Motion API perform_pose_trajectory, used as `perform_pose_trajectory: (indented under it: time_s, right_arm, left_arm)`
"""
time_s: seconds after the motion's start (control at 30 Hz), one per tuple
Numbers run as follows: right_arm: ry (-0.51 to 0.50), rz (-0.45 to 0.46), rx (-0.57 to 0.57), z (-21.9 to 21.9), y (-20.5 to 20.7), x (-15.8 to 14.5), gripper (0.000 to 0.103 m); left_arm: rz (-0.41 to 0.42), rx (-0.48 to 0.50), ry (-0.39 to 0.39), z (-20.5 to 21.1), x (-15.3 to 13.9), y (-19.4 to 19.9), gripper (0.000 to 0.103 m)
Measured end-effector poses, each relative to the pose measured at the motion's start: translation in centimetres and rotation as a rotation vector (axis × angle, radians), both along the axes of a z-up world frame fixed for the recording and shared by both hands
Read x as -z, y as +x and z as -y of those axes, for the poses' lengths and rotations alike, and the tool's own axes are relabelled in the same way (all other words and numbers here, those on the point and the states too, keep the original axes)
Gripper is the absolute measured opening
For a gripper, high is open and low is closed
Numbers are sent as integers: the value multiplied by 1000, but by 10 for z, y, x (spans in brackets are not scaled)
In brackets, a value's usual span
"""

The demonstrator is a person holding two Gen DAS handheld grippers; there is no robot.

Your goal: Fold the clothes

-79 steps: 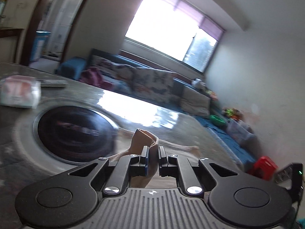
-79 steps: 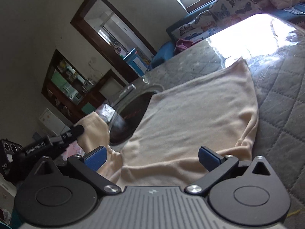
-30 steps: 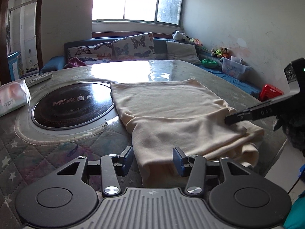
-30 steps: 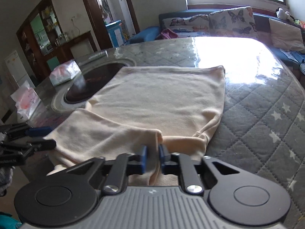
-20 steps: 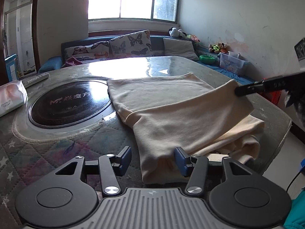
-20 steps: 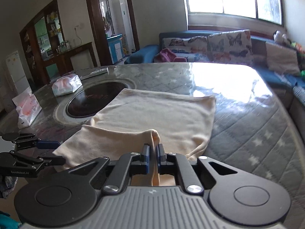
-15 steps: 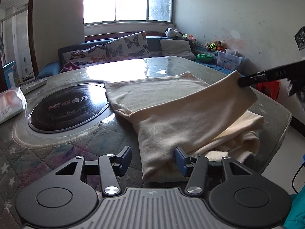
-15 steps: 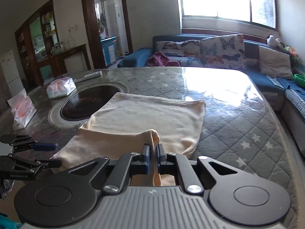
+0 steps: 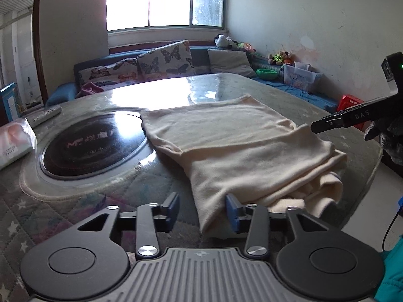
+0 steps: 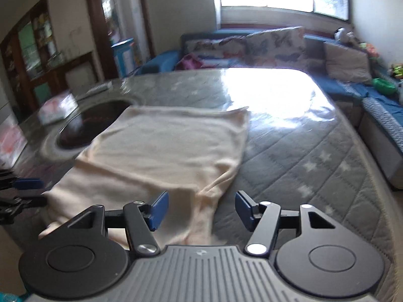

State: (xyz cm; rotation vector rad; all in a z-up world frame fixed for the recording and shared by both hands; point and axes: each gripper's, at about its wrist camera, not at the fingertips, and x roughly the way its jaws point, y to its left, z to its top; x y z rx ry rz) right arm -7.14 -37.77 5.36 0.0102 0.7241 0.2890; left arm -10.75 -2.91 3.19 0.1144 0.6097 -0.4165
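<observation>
A: Where is the garment?
B: The cream garment lies partly folded on the quilted worktop, its near end bunched at the edge, beside the round black inset.
A: And the grippers?
B: The left gripper and right gripper are both spread, holding nothing.

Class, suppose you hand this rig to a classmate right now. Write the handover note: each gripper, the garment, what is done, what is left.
Left gripper: open, holding nothing, at the garment's near edge.
Right gripper: open, holding nothing, at the garment's other near corner.
Cream garment: flat on the quilted table, one corner over the black round hob; the near part is folded over, and loose layers bunch at the table edge.
Done: one fold laid.
Left: tidy the bunched edge, then probably fold again.
</observation>
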Motion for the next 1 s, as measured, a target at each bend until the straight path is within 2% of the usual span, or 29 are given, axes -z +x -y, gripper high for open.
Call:
perform_pose_trajectory:
  time_s: [0.07, 0.1, 0.17, 0.23, 0.3, 0.43, 0.53, 1.0]
  right_arm:
    - [-18, 19, 50, 8, 9, 4, 72]
    - [-42, 31, 83, 11, 14, 7, 79]
    - [-89, 48, 127, 18, 25, 14, 83]
    - [-120, 58, 169, 25, 38, 19, 92]
    - [-113, 47, 194, 34, 51, 26, 98]
    - [-100, 25, 240, 50, 74, 39, 103]
    - [-100, 8, 271, 55, 85, 48, 103]
    - [-87, 21, 304, 61, 93, 55, 103]
  left_arm:
    - [6, -11, -13, 1, -3, 4, 47]
    - [9, -16, -19, 2, -5, 6, 48]
    - [19, -27, -29, 4, -9, 10, 50]
    - [37, -39, -39, 7, -14, 14, 52]
    - [52, -52, -58, 8, -21, 19, 57]
    - [68, -67, -87, 10, -30, 27, 60]
    - [65, -65, -83, 13, -30, 31, 63]
    - [25, -53, -96, 26, -23, 40, 70]
